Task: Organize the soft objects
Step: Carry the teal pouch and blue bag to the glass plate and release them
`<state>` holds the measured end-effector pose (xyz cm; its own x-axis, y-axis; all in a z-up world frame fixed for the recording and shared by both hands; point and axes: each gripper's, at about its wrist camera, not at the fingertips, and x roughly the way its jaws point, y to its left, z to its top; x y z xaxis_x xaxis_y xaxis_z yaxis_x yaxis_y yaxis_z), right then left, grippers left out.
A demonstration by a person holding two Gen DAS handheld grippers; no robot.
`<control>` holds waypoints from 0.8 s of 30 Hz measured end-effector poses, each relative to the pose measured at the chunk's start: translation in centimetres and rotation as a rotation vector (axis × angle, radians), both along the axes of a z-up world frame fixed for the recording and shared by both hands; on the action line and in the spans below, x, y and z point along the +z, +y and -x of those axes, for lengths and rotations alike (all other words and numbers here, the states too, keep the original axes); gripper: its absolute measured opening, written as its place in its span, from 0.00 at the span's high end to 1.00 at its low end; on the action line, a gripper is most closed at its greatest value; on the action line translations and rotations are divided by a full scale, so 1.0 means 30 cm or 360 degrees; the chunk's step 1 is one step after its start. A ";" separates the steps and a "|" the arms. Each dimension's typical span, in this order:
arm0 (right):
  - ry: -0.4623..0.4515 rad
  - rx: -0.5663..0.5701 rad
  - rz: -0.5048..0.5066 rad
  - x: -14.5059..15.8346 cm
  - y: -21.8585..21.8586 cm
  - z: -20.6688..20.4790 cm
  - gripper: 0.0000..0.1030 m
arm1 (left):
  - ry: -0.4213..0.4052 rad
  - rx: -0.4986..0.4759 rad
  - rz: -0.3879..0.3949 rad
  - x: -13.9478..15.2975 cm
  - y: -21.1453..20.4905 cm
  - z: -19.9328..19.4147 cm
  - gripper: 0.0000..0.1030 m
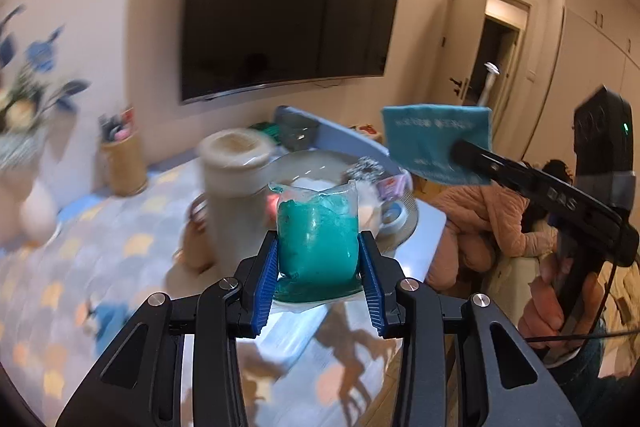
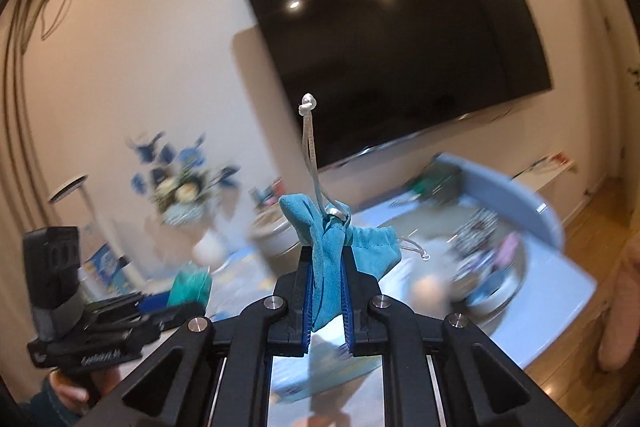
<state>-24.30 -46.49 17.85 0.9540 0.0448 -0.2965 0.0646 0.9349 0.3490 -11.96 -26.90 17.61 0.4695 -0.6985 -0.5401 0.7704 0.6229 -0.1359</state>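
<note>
My left gripper (image 1: 319, 259) is shut on a clear plastic bag of teal soft putty (image 1: 318, 235) and holds it above the table. My right gripper (image 2: 327, 267) is shut on a blue cloth drawstring pouch (image 2: 340, 239), its white cord sticking up. In the left wrist view the pouch (image 1: 436, 143) hangs in the air at the right, pinched by the right gripper (image 1: 460, 151). In the right wrist view the left gripper (image 2: 176, 301) shows at lower left with the teal bag (image 2: 190, 289).
A round bowl (image 1: 404, 223) of mixed small items stands on the patterned blue table (image 1: 100, 247). A tall white cup (image 1: 234, 195), a woven pen holder (image 1: 124, 163) and a flower vase (image 1: 24, 155) stand to the left. A large wall TV (image 1: 288, 11) hangs behind.
</note>
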 end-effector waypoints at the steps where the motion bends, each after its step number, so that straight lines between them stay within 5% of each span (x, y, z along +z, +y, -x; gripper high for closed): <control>1: 0.0005 -0.0029 0.0006 0.007 -0.033 -0.014 0.89 | -0.0003 -0.0011 -0.0003 0.003 -0.044 -0.010 0.65; 9: 0.0132 -0.0175 -0.0033 -0.014 -0.271 -0.202 0.89 | 0.0088 -0.0046 -0.0102 -0.071 -0.292 -0.105 0.65; 16: 0.0187 -0.0140 0.0032 -0.002 -0.328 -0.395 0.89 | -0.0048 0.0016 -0.0149 -0.099 -0.438 -0.168 0.64; 18: 0.0260 -0.0103 0.0050 -0.018 -0.332 -0.457 0.88 | -0.0111 0.0038 -0.0167 -0.109 -0.464 -0.175 0.50; 20: 0.0368 -0.0016 0.0045 -0.053 -0.341 -0.506 0.83 | -0.0177 0.0058 -0.0165 -0.120 -0.474 -0.166 0.23; 24: 0.0470 0.0009 -0.0031 -0.129 -0.378 -0.496 0.48 | -0.0121 0.0004 -0.0182 -0.153 -0.486 -0.171 0.22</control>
<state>-9.42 -57.82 13.99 0.8261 0.0583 -0.5606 0.1608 0.9289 0.3336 -6.84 -41.49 13.03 0.5140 -0.6332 -0.5787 0.7741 0.6330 -0.0051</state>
